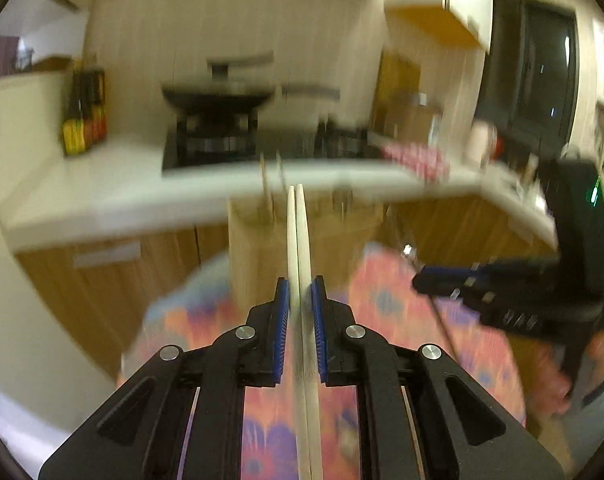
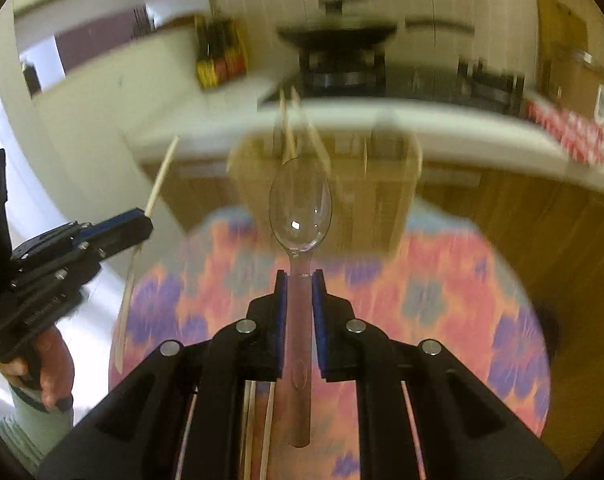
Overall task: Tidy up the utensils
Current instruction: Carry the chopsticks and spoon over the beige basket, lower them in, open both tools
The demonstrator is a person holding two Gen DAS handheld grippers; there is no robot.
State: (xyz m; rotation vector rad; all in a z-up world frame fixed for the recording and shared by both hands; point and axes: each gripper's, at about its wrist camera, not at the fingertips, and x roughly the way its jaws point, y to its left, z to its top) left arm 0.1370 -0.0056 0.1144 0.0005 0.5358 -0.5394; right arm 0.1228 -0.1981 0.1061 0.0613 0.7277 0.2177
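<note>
My left gripper (image 1: 300,292) is shut on a pair of pale wooden chopsticks (image 1: 298,232) that point up and forward; it also shows at the left of the right wrist view (image 2: 142,224), with the chopsticks (image 2: 162,176) sticking out. My right gripper (image 2: 300,284) is shut on the handle of a clear plastic spoon (image 2: 300,208), bowl pointing forward; it shows at the right of the left wrist view (image 1: 425,280). Ahead stands a wooden utensil holder (image 2: 321,196) with several sticks in it, also in the left wrist view (image 1: 262,240). Both views are motion-blurred.
A round table with a pink, orange and purple flowered cloth (image 2: 421,300) lies below both grippers. Behind it runs a white kitchen counter (image 1: 102,200) with a stove and pan (image 1: 218,100), bottles (image 1: 84,120) and a red-checked cloth (image 1: 417,158). Wooden cabinets stand under the counter.
</note>
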